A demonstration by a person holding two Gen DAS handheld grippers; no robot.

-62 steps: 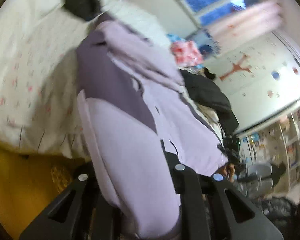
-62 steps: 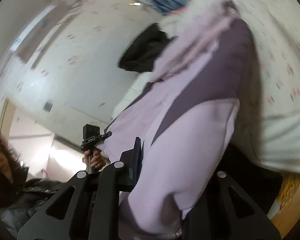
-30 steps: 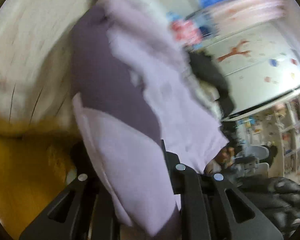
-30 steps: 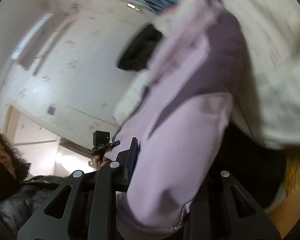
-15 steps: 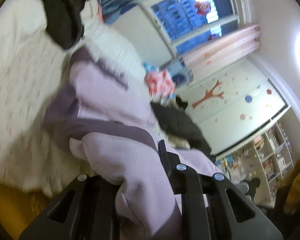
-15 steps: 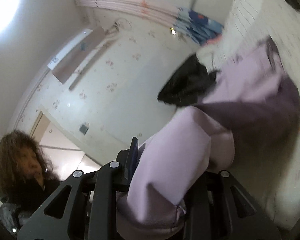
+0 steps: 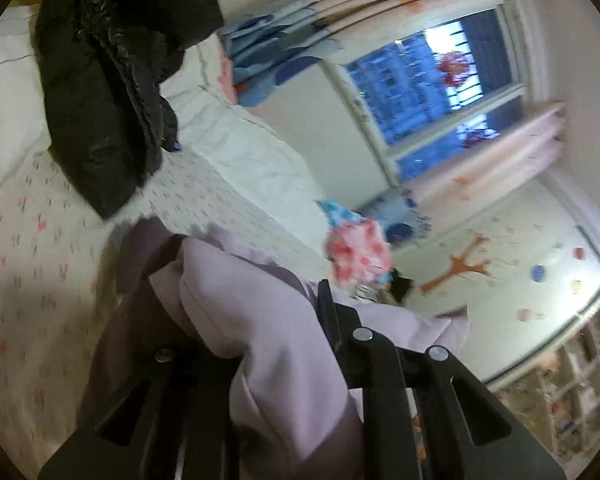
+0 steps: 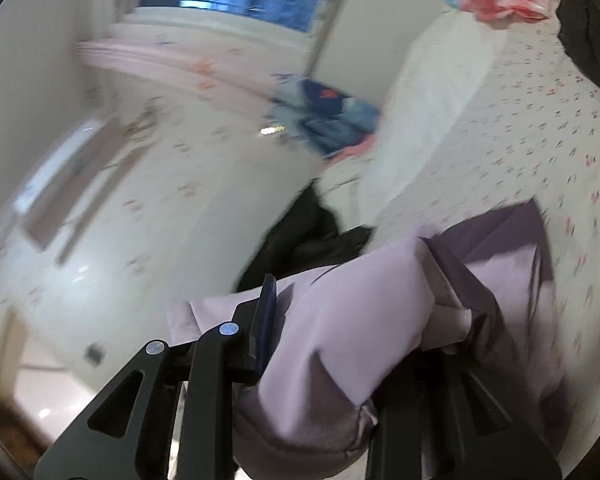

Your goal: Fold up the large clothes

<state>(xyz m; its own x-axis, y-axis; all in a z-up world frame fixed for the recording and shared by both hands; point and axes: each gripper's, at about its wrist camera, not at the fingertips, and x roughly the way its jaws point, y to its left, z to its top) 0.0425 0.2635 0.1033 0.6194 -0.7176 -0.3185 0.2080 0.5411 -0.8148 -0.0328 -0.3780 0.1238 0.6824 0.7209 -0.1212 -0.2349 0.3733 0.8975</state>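
A lilac sweatshirt [image 7: 260, 320] with dark purple panels is bunched up above the flowered bed sheet [image 7: 28, 264]. My left gripper [image 7: 268, 344] is shut on one thick fold of it, cloth spilling over the black fingers [image 7: 332, 312]. In the right wrist view the same lilac sweatshirt [image 8: 360, 312] fills the jaws of my right gripper [image 8: 340, 320], which is shut on another fold. Its purple part [image 8: 500, 232] hangs toward the sheet [image 8: 540, 128]. Much of the garment is hidden behind the grippers.
A black puffer jacket [image 7: 108, 80] lies on the bed at the upper left, also seen as a black jacket [image 8: 300, 240] behind the lilac cloth. A pink and blue bundle [image 7: 356, 252] sits farther along the bed. White pillows [image 7: 240, 140], curtains and a window [image 7: 420, 80] lie beyond.
Both grippers have risen and swung forward over the bed, carrying the sweatshirt. It hung long before and is now folded over on itself. The person has left the right wrist view.
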